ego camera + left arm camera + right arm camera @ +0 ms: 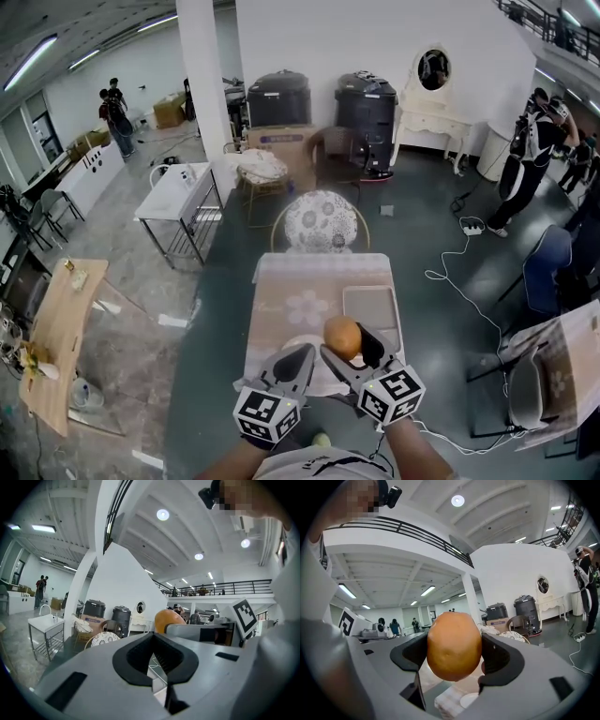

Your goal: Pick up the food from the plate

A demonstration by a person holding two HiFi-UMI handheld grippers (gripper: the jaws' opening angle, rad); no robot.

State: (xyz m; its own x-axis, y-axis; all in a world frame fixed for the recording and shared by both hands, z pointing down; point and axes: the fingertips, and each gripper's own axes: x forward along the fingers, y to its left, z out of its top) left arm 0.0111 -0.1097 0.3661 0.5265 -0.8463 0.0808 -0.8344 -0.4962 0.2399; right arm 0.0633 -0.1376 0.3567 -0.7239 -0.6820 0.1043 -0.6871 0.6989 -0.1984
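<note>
A round orange piece of food point(343, 336) is clamped between the jaws of my right gripper point(346, 346), lifted over the near end of the table. In the right gripper view the food point(454, 645) fills the gap between the black pads point(502, 658) of my right gripper point(454, 654), and the white plate point(469, 699) lies below it. My left gripper point(301, 356) hovers just left of it over the plate point(325, 379), jaws together and holding nothing. In the left gripper view, my left gripper point(153, 662) points past the food point(168, 619).
A pale rectangular tray point(370, 307) lies on the tablecloth point(300, 305) to the right. A chair with a patterned cushion point(321, 221) stands at the table's far end. White cables point(452, 274) run over the floor at right; a wooden table point(58, 330) stands at left.
</note>
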